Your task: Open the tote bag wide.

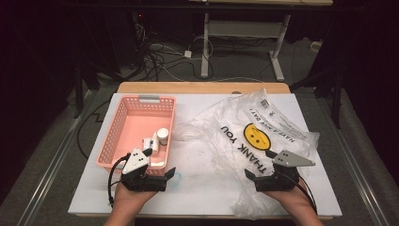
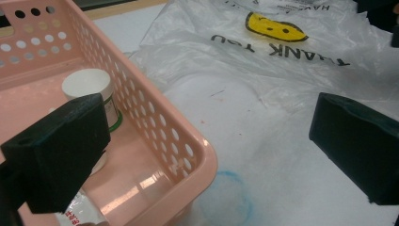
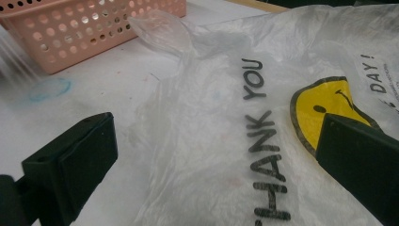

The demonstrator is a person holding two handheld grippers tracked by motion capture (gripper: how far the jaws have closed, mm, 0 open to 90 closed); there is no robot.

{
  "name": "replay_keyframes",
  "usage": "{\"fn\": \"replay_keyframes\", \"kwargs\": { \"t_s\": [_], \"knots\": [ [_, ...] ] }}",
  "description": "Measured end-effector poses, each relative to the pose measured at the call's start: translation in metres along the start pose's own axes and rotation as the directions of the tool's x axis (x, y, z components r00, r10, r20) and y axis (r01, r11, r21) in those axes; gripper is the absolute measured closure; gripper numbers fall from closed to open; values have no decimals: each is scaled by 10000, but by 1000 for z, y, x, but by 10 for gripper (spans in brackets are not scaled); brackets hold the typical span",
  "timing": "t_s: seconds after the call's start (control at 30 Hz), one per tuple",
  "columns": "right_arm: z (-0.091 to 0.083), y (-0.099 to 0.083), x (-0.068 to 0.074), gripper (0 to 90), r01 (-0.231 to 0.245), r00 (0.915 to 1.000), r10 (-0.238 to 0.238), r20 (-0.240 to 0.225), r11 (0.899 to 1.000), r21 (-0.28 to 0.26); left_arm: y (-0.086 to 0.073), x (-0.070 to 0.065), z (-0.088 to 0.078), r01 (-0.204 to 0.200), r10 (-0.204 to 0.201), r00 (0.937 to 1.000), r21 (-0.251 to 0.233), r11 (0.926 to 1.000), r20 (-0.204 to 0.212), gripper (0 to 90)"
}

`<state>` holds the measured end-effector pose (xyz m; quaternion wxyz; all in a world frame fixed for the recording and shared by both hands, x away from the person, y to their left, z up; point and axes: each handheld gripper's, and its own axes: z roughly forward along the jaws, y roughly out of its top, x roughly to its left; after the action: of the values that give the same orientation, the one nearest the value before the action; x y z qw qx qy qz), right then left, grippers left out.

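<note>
right tongs wide open over the near edge of a plastic bag, left tongs gaping too, empty, just beside the pink basket on the table

On the one table there are one pink basket, one clear plastic bag, one white-capped bottle and one small tube inside the basket, and two grippers.
</note>
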<state>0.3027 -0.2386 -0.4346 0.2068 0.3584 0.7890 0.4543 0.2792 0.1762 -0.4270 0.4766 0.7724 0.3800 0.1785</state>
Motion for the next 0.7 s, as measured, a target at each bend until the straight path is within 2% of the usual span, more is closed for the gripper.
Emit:
{"fn": "replay_keyframes", "kwargs": {
  "t_s": [0.1,0.3,0.43,0.5,0.57,0.67,0.7],
  "knots": [
    [12,5,-2,0,58,10000,-58,-1,9999,150,0,-2,2,-197,196,9998,108,9997,87,0],
    [34,15,-4,0,233,9997,-229,-120,9991,349,-1,-1,3,-69,67,9995,75,9999,297,0],
    [51,21,-7,6,366,9990,-350,-276,9975,598,-3,-2,3,-51,50,9996,50,10000,281,0],
    [58,24,-8,35,369,9987,-340,-392,9965,745,-4,-2,3,7,-7,9996,13,10000,296,0],
    [63,25,-6,84,349,9978,-311,-581,9972,655,-4,-1,4,-23,23,9997,-10,10000,263,0],
    [68,23,2,156,634,9944,-554,-904,9941,879,-4,-1,5,-44,45,9995,-20,10000,301,0],
    [70,20,6,195,589,9928,-475,-1097,9929,1034,-4,-2,6,-47,47,9995,-10,10000,320,0]
  ]
}}
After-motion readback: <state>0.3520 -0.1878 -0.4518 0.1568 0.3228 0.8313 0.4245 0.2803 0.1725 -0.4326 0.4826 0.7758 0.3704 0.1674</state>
